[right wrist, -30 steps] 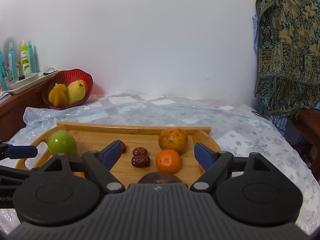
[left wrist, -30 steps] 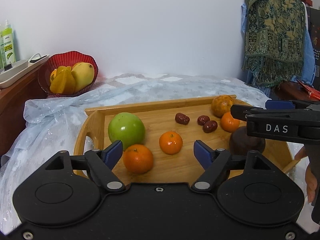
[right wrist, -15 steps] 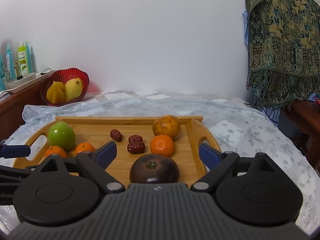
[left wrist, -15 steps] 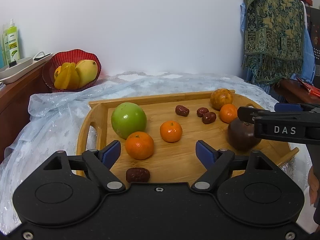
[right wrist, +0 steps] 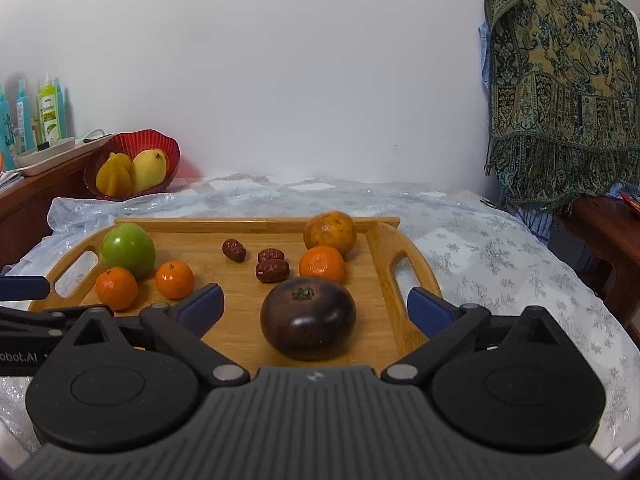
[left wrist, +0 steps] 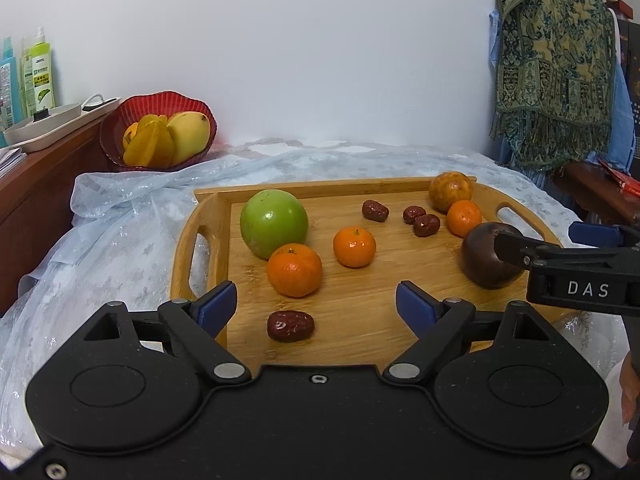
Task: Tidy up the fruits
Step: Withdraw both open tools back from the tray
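Observation:
A wooden tray (left wrist: 208, 216) holds a green apple (left wrist: 274, 224), three mandarins (left wrist: 294, 270), a mottled orange fruit (left wrist: 451, 191), several red dates and a dark purple tomato (right wrist: 308, 322). My left gripper (left wrist: 316, 306) hovers at the tray's near edge, its jaws opening. One date (left wrist: 291, 326) lies on the wood between its fingers, untouched. My right gripper (right wrist: 316, 304) stands over the tray's right end, jaws also opening. The tomato sits between them, with clear gaps to both blue pads (right wrist: 430, 306).
A red bowl (left wrist: 158, 132) with a mango and starfruit stands at the back left, beside a wooden shelf with bottles (left wrist: 40, 76). A pale patterned cloth (right wrist: 500, 248) covers the table. A fringed shawl (right wrist: 560, 80) hangs at the right.
Both grippers have drawn back from the tray and spread their jaws wider. The date and the dark tomato, hidden under the grippers before, now lie in full view between the fingers.

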Demonstrator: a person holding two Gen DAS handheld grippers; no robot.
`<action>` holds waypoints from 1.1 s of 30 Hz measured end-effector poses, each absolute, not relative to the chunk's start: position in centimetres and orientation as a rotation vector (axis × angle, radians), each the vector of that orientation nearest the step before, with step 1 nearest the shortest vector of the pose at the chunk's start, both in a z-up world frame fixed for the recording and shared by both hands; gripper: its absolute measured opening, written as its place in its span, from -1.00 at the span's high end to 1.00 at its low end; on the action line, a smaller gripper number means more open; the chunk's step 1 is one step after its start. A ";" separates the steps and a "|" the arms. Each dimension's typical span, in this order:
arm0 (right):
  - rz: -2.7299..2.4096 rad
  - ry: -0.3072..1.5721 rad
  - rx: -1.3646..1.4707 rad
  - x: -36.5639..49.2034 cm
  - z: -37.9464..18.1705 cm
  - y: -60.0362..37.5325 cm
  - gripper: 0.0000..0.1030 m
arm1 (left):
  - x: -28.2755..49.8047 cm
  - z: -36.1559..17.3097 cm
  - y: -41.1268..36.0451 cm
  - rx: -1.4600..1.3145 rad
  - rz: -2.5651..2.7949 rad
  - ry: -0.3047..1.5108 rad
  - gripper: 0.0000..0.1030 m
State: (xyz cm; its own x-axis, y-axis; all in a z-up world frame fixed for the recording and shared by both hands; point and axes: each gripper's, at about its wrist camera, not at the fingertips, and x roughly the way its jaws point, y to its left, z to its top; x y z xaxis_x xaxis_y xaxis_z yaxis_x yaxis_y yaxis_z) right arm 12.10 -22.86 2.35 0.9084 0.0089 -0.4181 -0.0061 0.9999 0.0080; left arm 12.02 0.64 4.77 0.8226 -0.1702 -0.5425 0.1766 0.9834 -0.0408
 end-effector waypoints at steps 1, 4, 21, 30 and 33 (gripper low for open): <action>0.007 0.431 0.007 12.0 2.3 -22.9 -1.00 | 11.9 4.7 0.7 0.013 -0.184 0.575 -0.68; 0.003 0.428 0.010 11.6 2.1 -22.9 -1.00 | 11.6 4.5 0.8 0.018 -0.180 0.576 -0.68; -0.022 0.420 0.001 9.0 0.7 -22.4 -1.00 | 9.6 3.3 1.1 0.015 -0.173 0.592 -0.71; -0.018 0.421 -0.014 7.5 -0.1 -21.8 -1.00 | 8.1 2.4 1.5 0.009 -0.155 0.598 -0.72; -0.018 0.428 -0.006 6.9 -0.5 -21.7 -1.00 | 7.5 2.2 1.5 0.015 -0.146 0.588 -0.73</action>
